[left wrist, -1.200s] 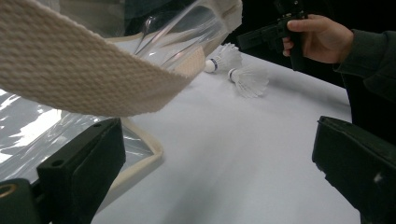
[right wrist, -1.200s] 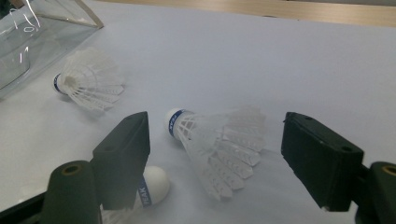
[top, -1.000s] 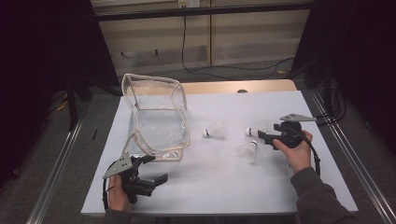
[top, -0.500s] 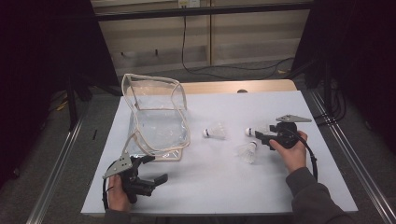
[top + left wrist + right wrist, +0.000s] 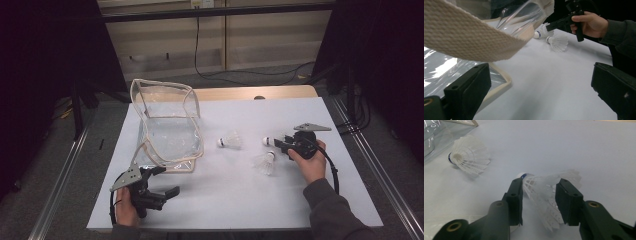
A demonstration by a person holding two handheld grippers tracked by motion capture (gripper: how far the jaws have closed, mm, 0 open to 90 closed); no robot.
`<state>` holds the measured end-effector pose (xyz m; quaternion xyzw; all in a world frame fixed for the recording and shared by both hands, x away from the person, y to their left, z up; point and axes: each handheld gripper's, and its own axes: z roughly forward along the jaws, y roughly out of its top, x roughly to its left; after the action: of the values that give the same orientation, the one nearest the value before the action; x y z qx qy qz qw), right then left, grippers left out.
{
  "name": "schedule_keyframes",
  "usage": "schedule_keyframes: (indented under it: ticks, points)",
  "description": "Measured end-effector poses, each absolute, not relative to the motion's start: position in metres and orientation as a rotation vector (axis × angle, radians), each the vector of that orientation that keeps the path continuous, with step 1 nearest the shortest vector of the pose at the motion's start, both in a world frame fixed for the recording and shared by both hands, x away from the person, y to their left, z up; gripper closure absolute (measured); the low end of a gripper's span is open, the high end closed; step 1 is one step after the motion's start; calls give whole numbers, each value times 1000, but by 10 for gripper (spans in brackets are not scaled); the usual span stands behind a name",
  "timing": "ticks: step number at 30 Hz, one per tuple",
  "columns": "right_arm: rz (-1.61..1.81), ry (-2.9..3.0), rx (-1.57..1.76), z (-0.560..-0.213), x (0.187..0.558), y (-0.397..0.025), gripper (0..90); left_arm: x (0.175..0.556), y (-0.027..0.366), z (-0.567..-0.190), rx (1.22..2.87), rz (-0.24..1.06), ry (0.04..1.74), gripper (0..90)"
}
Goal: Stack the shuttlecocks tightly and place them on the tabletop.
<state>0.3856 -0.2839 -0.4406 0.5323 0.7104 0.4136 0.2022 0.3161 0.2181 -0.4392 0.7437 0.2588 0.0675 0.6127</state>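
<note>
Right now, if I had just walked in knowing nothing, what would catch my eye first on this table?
Probably the clear plastic bag with pale fabric edging, standing open on the left of the white table. Next, the white shuttlecocks: one lying mid-table, another between the jaws of the right gripper, and a third just in front. The left gripper hangs open near the bag's front edge.

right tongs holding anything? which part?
The right tongs straddle a shuttlecock at its feather skirt; whether they are actually clamped cannot be told.
</note>
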Motion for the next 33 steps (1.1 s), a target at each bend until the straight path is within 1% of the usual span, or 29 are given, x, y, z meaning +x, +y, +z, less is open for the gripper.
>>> schedule_keyframes:
  ticks: [8, 20, 33]
  points:
    - [1170, 1993, 1475, -442, 387, -283, 741, 316, 218, -439, 1715, 158, 597, 29]
    - [1225, 2014, 1446, -440, 388, -284, 892, 316, 218, -439, 1713, 162, 599, 29]
    - [1293, 2017, 1415, -431, 389, -281, 900, 316, 219, -439, 1714, 164, 598, 29]
